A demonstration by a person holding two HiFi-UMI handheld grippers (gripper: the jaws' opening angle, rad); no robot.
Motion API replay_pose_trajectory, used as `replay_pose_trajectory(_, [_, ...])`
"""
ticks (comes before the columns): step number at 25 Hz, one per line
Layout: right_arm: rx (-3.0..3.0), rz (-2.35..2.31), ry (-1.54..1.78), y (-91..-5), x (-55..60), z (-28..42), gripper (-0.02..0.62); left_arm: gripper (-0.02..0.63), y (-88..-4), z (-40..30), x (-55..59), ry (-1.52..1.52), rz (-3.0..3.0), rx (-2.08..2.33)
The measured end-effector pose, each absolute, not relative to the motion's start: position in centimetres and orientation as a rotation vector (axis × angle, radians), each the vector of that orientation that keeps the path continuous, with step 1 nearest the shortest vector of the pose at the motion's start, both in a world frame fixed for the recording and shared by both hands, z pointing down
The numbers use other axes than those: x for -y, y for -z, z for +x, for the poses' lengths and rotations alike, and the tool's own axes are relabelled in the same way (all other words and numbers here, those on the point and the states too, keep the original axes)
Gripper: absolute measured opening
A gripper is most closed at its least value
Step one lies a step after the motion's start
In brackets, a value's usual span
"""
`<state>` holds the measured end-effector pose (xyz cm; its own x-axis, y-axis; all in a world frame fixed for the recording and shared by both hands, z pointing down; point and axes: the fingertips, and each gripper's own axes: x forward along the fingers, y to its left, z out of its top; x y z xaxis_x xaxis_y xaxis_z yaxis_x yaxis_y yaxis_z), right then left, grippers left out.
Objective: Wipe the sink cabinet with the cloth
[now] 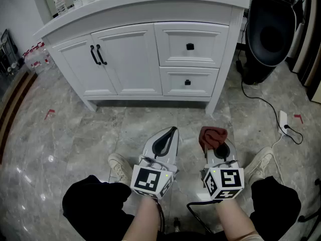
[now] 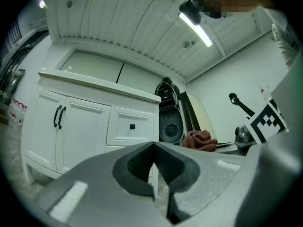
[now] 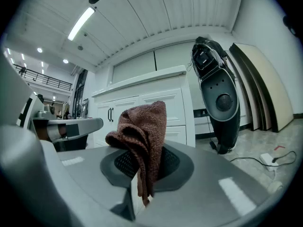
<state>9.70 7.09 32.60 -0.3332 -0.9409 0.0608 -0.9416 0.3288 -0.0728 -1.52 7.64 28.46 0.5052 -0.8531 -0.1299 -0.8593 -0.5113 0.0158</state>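
Task stage: the wiping is judged not to have begun. The cloth [image 1: 212, 137] is held well apart from the sink cabinet [image 1: 150, 54], and no wiped or damp patch can be made out on the white fronts.
Done so far: the cloth is already taken up and gripped.
Left to do: the cloth is to be carried forward to the cabinet and passed over its doors, drawers and top. All of that appears outstanding.
Right gripper [image 1: 219, 154]: the jaws are closed on the cloth. In the right gripper view the reddish-brown fabric [image 3: 142, 131] is pinched between the ribbed pads.
Left gripper [image 1: 170, 133]: the jaws are closed pad to pad with nothing between them, as seen in the left gripper view.
Cloth position: it is held low over the marble floor [image 1: 75, 134], in front of the cabinet's drawer side.
Cloth axis: the cloth is bunched and folded. Its long axis runs out along the jaws, so the free end points forward towards the cabinet, with the top fold drooping to the left.
Cabinet orientation: its long axis lies across the head view from left to right, with its front turned to the person. Two handled doors are on the left and two knobbed drawers on the right.
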Motion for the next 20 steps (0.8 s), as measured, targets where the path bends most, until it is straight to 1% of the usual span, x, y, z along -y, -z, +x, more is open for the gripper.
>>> replay_pose_trajectory(20, [2.583,1.810,-0.215,-32.9,-5.9,9.2,0.078,0.000,-29.5,-1.7,-6.4,-0.166,-2.682,-1.538])
